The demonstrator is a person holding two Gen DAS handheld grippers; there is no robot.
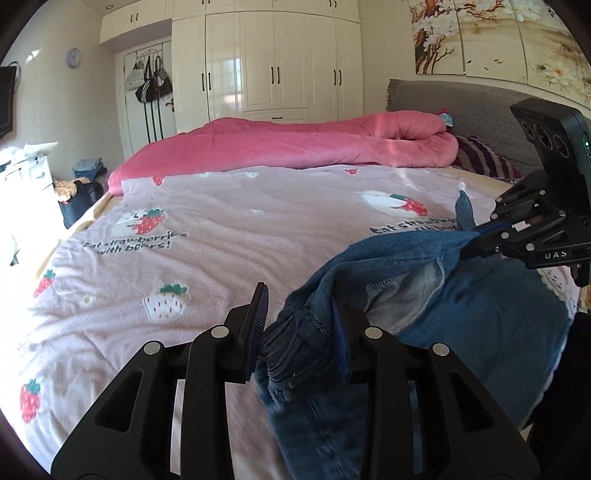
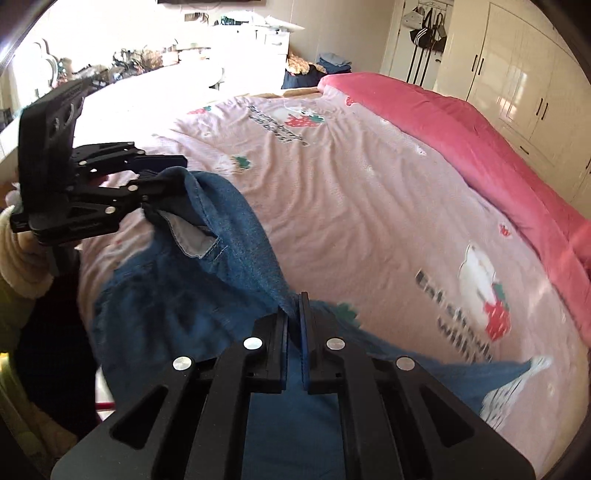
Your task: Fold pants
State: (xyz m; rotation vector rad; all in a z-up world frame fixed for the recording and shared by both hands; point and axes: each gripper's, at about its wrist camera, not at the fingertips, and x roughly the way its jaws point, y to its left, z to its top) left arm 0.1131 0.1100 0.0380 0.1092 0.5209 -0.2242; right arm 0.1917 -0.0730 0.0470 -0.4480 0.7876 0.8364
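The blue denim pants (image 1: 480,306) hang lifted off the near edge of the bed between both grippers, a pale pocket lining showing. My left gripper (image 1: 301,308) is shut on a thick bunched part of the waistband, and its right pad is hidden behind the cloth. In the right wrist view the same left gripper (image 2: 171,172) grips the pants (image 2: 236,221) at the upper left, held by a hand in a cream fuzzy sleeve (image 2: 22,258). My right gripper (image 2: 294,301) is shut on a thin fold of denim; it shows at the right as the right gripper (image 1: 467,243).
A pink strawberry-print bedspread (image 1: 184,258) covers the bed, seen also as the bedspread (image 2: 369,184). A rolled pink duvet (image 1: 295,144) lies along the far side, by a grey headboard (image 1: 461,99). White wardrobes (image 1: 288,66) stand beyond. Cluttered white furniture (image 2: 258,33) lines the other wall.
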